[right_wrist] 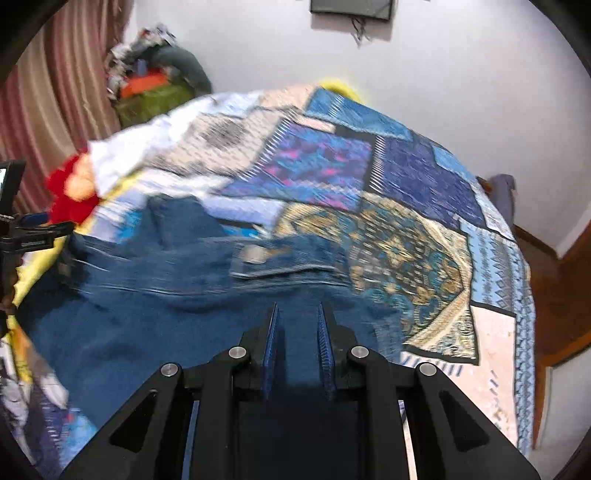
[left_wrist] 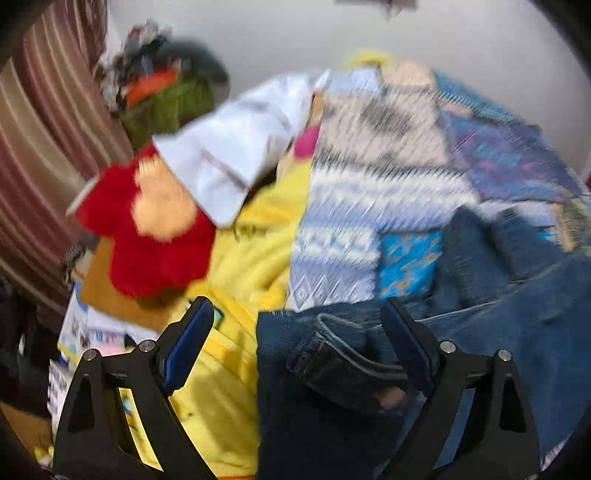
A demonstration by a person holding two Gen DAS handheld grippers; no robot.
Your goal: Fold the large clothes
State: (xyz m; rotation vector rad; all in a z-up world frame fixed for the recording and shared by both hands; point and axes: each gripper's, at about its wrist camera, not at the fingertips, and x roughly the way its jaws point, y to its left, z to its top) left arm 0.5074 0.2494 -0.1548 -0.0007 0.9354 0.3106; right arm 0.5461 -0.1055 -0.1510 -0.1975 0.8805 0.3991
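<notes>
Denim everywhere on this bed: the dark blue jeans [right_wrist: 155, 325] lie spread across the near part of the blue-and-beige patchwork quilt [right_wrist: 406, 206], with the waistband [left_wrist: 332, 354] bunched up in the left wrist view. Left gripper [left_wrist: 299, 321] stands with its jaws wide apart, blue pads [left_wrist: 188, 339] showing, the waistband fold lying between them but neither pad pressing on it. Right gripper [right_wrist: 297, 325] has its jaws drawn close together, and dark blue denim runs up between the ribbed pads; it looks clamped on the jeans near their near edge. Both views are smeared with motion blur, so the finer folds are hard to read. On the left side of the bed sits a red plush toy with a peach face [left_wrist: 147, 221], partly under a white folded garment [left_wrist: 229, 155], and a bright yellow cloth [left_wrist: 251, 251] lies just beside the jeans. Far left, against the striped brown curtain [left_wrist: 44, 140], a heap of mixed clothes [right_wrist: 155, 81] fills the corner. A dark screen [right_wrist: 351, 9] hangs on the far white wall.
</notes>
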